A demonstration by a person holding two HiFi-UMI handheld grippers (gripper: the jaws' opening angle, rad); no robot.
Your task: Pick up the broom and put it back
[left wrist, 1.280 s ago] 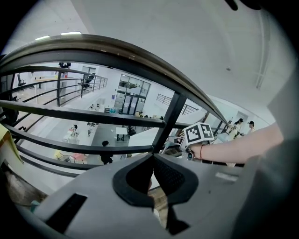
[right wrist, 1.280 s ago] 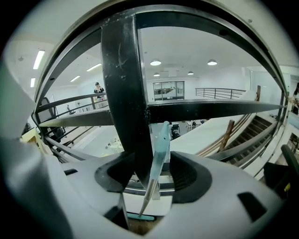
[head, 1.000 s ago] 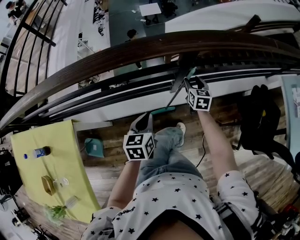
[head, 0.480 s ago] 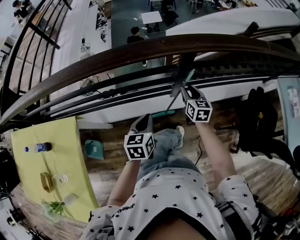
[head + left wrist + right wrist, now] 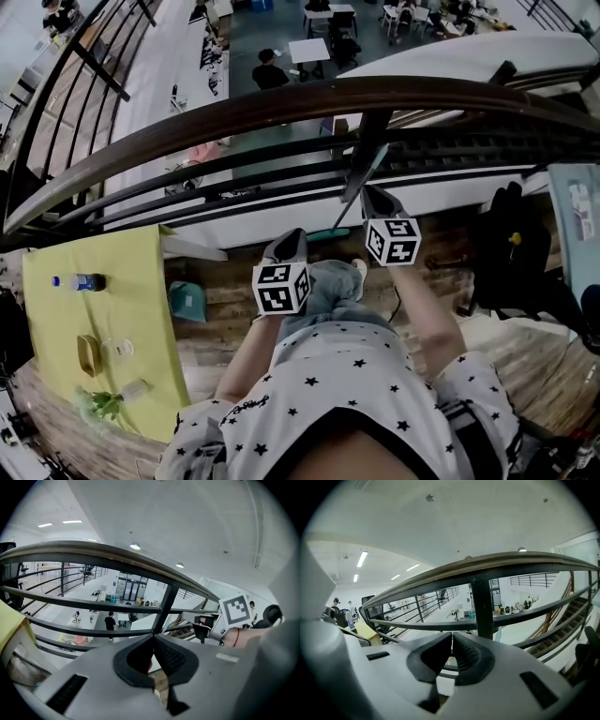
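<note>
Leaning on the railing post [image 5: 364,155], the broom [image 5: 328,232] is being left propped; the right gripper [image 5: 451,644], its jaws having just been closing on nothing, and the left gripper [image 5: 153,641] are being held pressed together.

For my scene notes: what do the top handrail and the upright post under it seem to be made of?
Handrail: likely varnished wood, since it is brown with a soft sheen. Upright post: probably painted metal, since it is slim, flat and uniformly dark.

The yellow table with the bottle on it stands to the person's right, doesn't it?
Not quite. The yellow table with the bottle on it stands to the left of the person, not the right. The head view shows this.
</note>
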